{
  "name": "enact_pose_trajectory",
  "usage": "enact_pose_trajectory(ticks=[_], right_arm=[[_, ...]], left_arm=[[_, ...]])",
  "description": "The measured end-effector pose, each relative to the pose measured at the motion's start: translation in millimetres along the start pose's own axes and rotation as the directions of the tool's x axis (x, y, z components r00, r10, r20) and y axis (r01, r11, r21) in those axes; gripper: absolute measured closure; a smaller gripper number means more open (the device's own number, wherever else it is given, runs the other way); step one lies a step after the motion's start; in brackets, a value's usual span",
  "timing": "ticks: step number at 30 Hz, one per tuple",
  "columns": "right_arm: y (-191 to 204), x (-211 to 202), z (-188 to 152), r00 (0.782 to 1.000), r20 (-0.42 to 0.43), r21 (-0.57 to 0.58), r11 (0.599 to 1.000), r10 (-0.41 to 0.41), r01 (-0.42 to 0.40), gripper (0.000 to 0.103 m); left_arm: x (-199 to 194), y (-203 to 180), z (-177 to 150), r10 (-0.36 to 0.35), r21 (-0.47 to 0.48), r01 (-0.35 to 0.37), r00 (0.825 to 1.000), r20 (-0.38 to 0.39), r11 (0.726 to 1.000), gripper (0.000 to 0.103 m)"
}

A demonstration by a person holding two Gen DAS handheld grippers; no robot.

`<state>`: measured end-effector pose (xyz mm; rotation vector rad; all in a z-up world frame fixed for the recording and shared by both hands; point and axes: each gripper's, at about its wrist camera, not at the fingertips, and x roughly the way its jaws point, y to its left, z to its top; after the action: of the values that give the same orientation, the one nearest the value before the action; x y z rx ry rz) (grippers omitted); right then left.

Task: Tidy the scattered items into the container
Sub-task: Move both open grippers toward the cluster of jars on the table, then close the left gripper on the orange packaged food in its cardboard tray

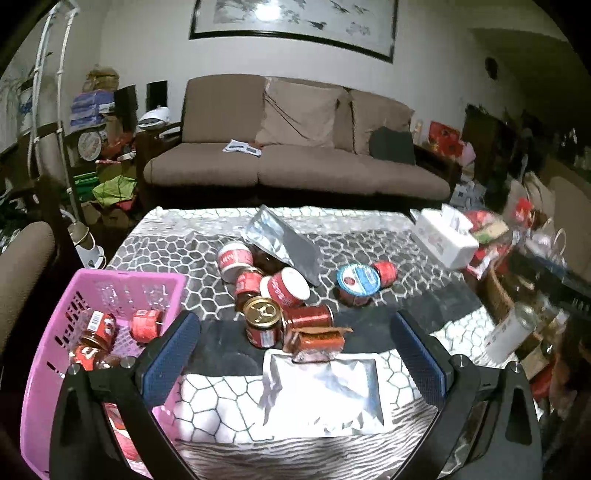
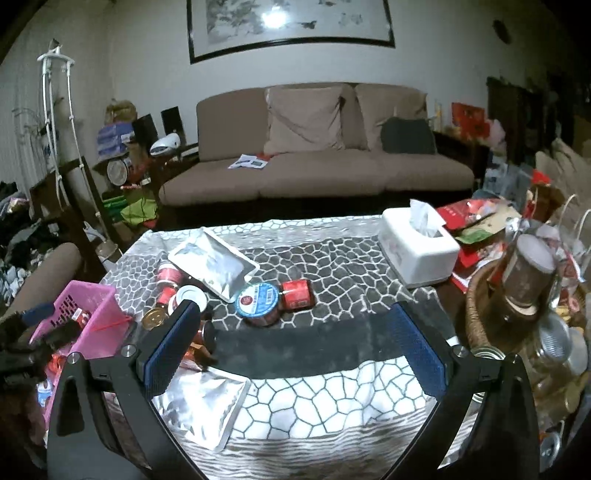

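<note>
Jars (image 1: 271,291), red-labelled, ~7 piled mid-table by 2 foil pouches (image 1: 325,391) | pink basket (image 1: 55,369) at table's left edge, 3 jars seen inside | blue-lid tub (image 1: 357,278) x1, off to the right | left gripper (image 1: 295,354) & right gripper (image 2: 295,350) both held wide apart, nothing gripped

A brown sofa (image 2: 317,162) with 2 tan cushions and 1 dark cushion (image 2: 408,136) stands against the far white wall (image 1: 147,44). Above it hangs a black-framed painting (image 2: 291,26) that catches a bright glare of light. Loose papers (image 2: 249,161) lie on the sofa seat. At far left, cluttered shelves (image 1: 99,125) hold boxes, beside a white pole stand (image 2: 55,96). The near table wears a stone-patterned cloth (image 2: 332,258). The room is dim.
</note>
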<state>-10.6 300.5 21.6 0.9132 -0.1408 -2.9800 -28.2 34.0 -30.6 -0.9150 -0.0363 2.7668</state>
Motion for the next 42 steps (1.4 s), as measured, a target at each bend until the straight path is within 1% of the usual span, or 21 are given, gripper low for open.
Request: enact_pose_trajectory(ticks=[2, 4, 7, 8, 10, 11, 12, 14, 16, 19, 21, 23, 25, 29, 34, 35, 36, 38, 40, 42], right_arm=[[-5.7, 4.9, 0.4, 1.0, -0.015, 0.021, 1.0, 0.017, -0.017, 0.0], [-12.6, 11.8, 0.7, 0.999, -0.034, 0.039, 0.999, 0.03, -0.029, 0.001], [-20.6, 22.3, 0.3, 0.999, -0.048, 0.033, 0.999, 0.016, -0.014, 0.0], [-23.6, 26.5, 0.1, 0.998, -0.056, 0.031, 0.999, 0.011, -0.009, 0.0], [-31.1, 35.0, -0.1, 0.997, -0.08, 0.037, 0.999, -0.002, 0.005, 0.001], [-35.6, 37.4, -0.1, 0.996, -0.088, 0.05, 0.999, -0.007, 0.012, 0.001], [-42.2, 39.4, 0.7, 0.995, -0.096, 0.076, 0.997, 0.006, 0.001, 0.001], [-50.8, 39.9, 3.0, 0.995, -0.097, 0.118, 0.993, 0.036, -0.025, 0.001], [-58.2, 40.1, 6.6, 0.994, -0.09, 0.148, 0.988, 0.058, -0.044, 0.0], [-60.4, 41.4, 8.7, 0.994, -0.092, 0.149, 0.988, 0.064, -0.05, 0.0], [-59.1, 44.4, 8.3, 0.992, -0.104, 0.137, 0.989, 0.066, -0.051, 0.0], [-56.9, 51.8, 6.9, 0.989, -0.137, 0.112, 0.993, 0.061, -0.046, 0.001], [-55.4, 58.2, 4.3, 0.985, -0.164, 0.092, 0.995, 0.049, -0.034, 0.0], [-53.8, 73.9, -2.3, 0.976, -0.216, 0.057, 0.998, 0.036, -0.024, 0.001], [-52.0, 93.1, -7.0, 0.972, -0.234, 0.005, 1.0, 0.019, -0.019, 0.001], [-51.6, 98.0, -7.7, 0.972, -0.234, -0.005, 1.0, 0.015, -0.017, 0.001], [-51.1, 103.1, -8.8, 0.973, -0.232, -0.013, 1.0, 0.011, -0.015, 0.001], [-48.8, 116.3, -12.0, 0.969, -0.246, -0.027, 0.999, 0.014, -0.021, 0.001], [-44.3, 130.4, -16.3, 0.962, -0.271, -0.045, 0.999, 0.014, -0.027, 0.002], [-37.6, 143.1, -19.6, 0.961, -0.278, -0.081, 0.996, 0.006, -0.03, 0.005]], left_arm=[[4.7, -6.1, -4.4, -0.018, 0.036, 0.018, 1.0, -0.003, 0.999, 0.002], [10.7, -13.4, -8.9, -0.009, 0.077, 0.01, 1.0, -0.013, 0.997, 0.004], [21.5, -24.7, -16.2, -0.006, 0.132, 0.01, 0.999, -0.031, 0.991, 0.005], [25.7, -27.1, -18.5, -0.021, 0.14, 0.027, 0.999, -0.046, 0.99, 0.005], [38.2, -29.5, -24.4, -0.082, 0.133, 0.094, 0.992, -0.095, 0.987, 0.009], [44.0, -28.8, -27.4, -0.094, 0.121, 0.108, 0.989, -0.114, 0.987, 0.016], [50.3, -27.9, -30.5, -0.098, 0.11, 0.112, 0.987, -0.131, 0.988, 0.017], [62.8, -26.5, -35.9, -0.085, 0.094, 0.1, 0.984, -0.154, 0.991, 0.017], [72.4, -25.2, -38.8, -0.062, 0.081, 0.076, 0.986, -0.157, 0.994, 0.017], [89.1, -23.6, -41.1, -0.052, 0.044, 0.06, 0.984, -0.169, 0.997, 0.017], [98.9, -24.4, -41.2, -0.052, 0.024, 0.057, 0.984, -0.169, 0.998, 0.017], [108.2, -27.5, -41.3, -0.047, 0.005, 0.048, 0.987, -0.154, 0.999, 0.017], [116.5, -31.9, -40.3, -0.028, 0.004, 0.029, 0.989, -0.145, 1.0, 0.017], [132.2, -38.7, -41.8, -0.014, 0.007, 0.015, 0.988, -0.151, 1.0, 0.017], [141.3, -34.3, -44.4, 0.004, -0.003, -0.004, 0.985, -0.171, 1.0, 0.018], [141.9, -32.8, -44.1, 0.01, -0.003, -0.011, 0.985, -0.173, 1.0, 0.021], [143.0, -31.3, -43.9, 0.014, -0.002, -0.015, 0.983, -0.182, 1.0, 0.031], [145.9, -27.7, -44.2, 0.015, -0.009, -0.017, 0.979, -0.203, 1.0, 0.04], [147.5, -26.4, -44.8, 0.018, -0.004, -0.019, 0.978, -0.206, 1.0, 0.044], [147.5, -25.9, -45.4, 0.016, -0.001, -0.016, 0.979, -0.204, 1.0, 0.044]])
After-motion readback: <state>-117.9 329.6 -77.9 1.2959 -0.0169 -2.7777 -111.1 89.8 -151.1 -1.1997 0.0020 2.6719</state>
